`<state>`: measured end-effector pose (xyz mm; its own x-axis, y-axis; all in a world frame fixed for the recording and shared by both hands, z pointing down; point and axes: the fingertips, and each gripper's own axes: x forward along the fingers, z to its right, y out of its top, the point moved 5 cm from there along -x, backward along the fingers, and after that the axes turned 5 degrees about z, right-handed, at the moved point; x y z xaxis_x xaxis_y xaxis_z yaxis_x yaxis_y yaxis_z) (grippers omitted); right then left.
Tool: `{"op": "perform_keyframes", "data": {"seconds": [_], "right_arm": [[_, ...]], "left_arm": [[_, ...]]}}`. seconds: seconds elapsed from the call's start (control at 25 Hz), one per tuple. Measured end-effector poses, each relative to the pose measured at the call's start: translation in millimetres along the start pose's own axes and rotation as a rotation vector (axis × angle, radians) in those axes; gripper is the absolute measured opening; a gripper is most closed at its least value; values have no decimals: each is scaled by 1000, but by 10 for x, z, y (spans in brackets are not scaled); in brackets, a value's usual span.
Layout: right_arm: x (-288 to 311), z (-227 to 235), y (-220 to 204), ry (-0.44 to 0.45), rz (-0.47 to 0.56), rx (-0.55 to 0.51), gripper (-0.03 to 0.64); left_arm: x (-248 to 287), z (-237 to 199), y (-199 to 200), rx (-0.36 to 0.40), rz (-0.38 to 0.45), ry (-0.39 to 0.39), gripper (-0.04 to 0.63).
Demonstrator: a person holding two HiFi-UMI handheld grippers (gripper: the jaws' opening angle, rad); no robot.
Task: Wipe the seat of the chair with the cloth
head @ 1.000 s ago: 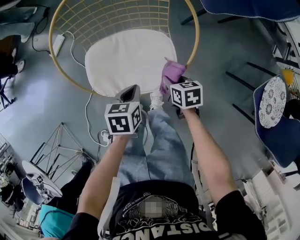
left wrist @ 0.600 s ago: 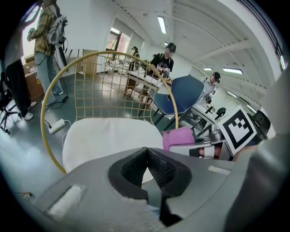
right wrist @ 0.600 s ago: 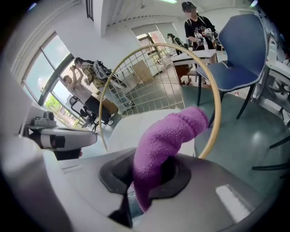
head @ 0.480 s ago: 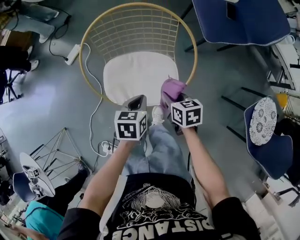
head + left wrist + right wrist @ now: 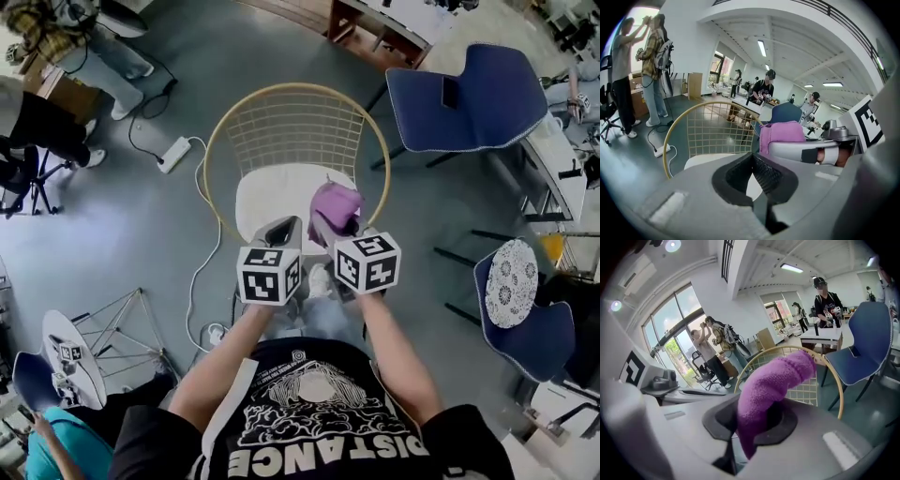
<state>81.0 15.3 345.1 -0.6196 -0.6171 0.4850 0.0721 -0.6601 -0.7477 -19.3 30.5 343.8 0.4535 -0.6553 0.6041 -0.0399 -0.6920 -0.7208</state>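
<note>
**A:** Surroundings, head view?

**B:** A round wire chair point(image 5: 292, 127) with a gold rim sits at centre frame, with a white seat point(image 5: 267, 197) on it. There is grey floor point(image 5: 141, 234) all round. One blue chair point(image 5: 469, 94) is at upper right. A second blue chair point(image 5: 530, 323) is at the right edge and carries a round lace-patterned pad point(image 5: 511, 281). A white power strip point(image 5: 174, 155) lies left of the wire chair, and a wooden table point(image 5: 375, 37) is at top centre.

**A:** What stands in the way?

**B:** Both grippers sit over the near edge of the seat. The left gripper point(image 5: 752, 161) has its jaws pressed together with nothing between them. The right gripper point(image 5: 752, 420) has its jaws clamped on the purple cloth point(image 5: 776, 378), which stands up out of them in a bunch. In the head view the cloth overlaps the lower right part of the seat (no view settles whether it touches).

**A:** Hidden or unclear?

**B:**
- The seat's near edge is covered by the grippers and the cloth.
- The wire chair's legs are out of sight beneath it.
- The second blue chair is cut off by the right edge of the frame.
- The figures at the back of the left gripper view are too small to count.

**A:** Counts?

**B:**
- Grippers: 2
- Cloth: 1
- Wire chair: 1
- Blue chairs: 2
- Lace pad: 1
- Power strip: 1
- Standing people point(image 5: 652, 70) at the left of the left gripper view: 2
</note>
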Motion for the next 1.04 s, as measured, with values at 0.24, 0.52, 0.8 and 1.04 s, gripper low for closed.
{"op": "perform_keyframes", "data": {"seconds": [0.24,0.52,0.8,1.04], "right_arm": [[-90,-335,368,21,61,-70,58],[-95,-516,597,25,105,-134,60],[-99,-511,586,13,99,-135,60],[-40,-570,558,18,88,-137,60]], "left_arm": [[-261,90,389,54,79,-37,-5],[-383,48,618,51,143,-33,-5],[-395,38,672,62,157,-40,-4],[-419,-17,699,61,155,-44,-5]]}}
